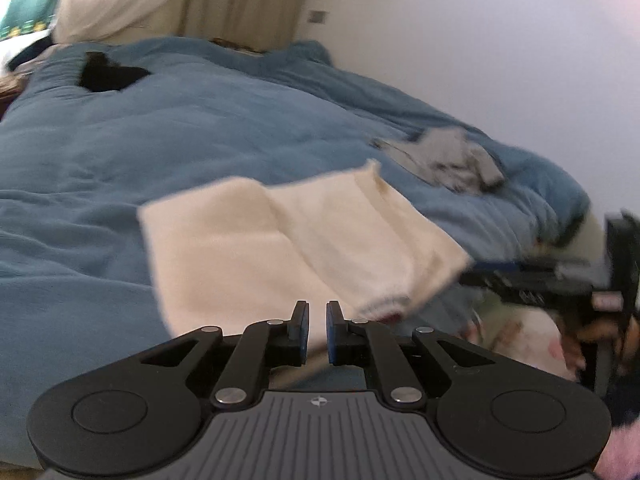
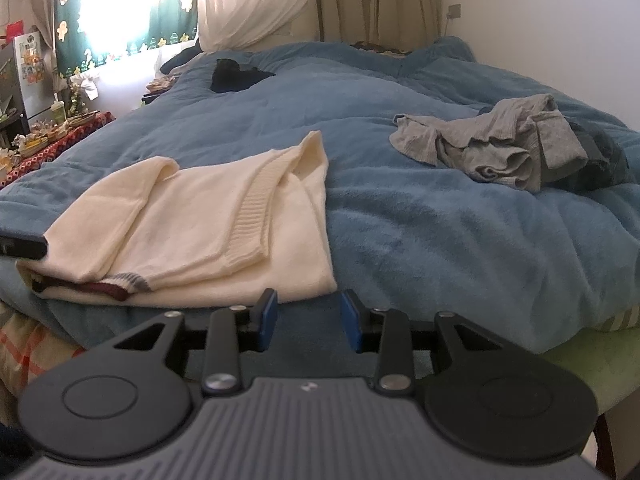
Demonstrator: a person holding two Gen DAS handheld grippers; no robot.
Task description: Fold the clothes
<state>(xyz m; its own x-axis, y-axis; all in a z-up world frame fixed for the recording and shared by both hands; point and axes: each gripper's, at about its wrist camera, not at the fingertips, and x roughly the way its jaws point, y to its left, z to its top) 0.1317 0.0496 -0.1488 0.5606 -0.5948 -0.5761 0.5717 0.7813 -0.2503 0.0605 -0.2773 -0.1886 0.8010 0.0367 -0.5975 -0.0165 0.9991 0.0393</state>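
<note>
A cream knit sweater (image 2: 200,232) lies partly folded on the blue blanket (image 2: 420,240), one sleeve laid across its body and the striped collar (image 2: 120,286) toward me. In the left wrist view, which is blurred, the sweater (image 1: 280,248) lies just past my left gripper (image 1: 316,332). Its pads are almost together, and I see no cloth clearly pinched between them. My right gripper (image 2: 308,320) is open at the sweater's near right corner, with only blanket between its fingers. The dark tip of the left gripper (image 2: 24,246) touches the sweater's left edge.
A crumpled grey garment (image 2: 492,148) lies on the blanket at the right. A black garment (image 2: 236,74) sits far back near the curtains. A cluttered side table (image 2: 52,132) stands left of the bed. The wall (image 1: 480,40) runs along the bed's far side.
</note>
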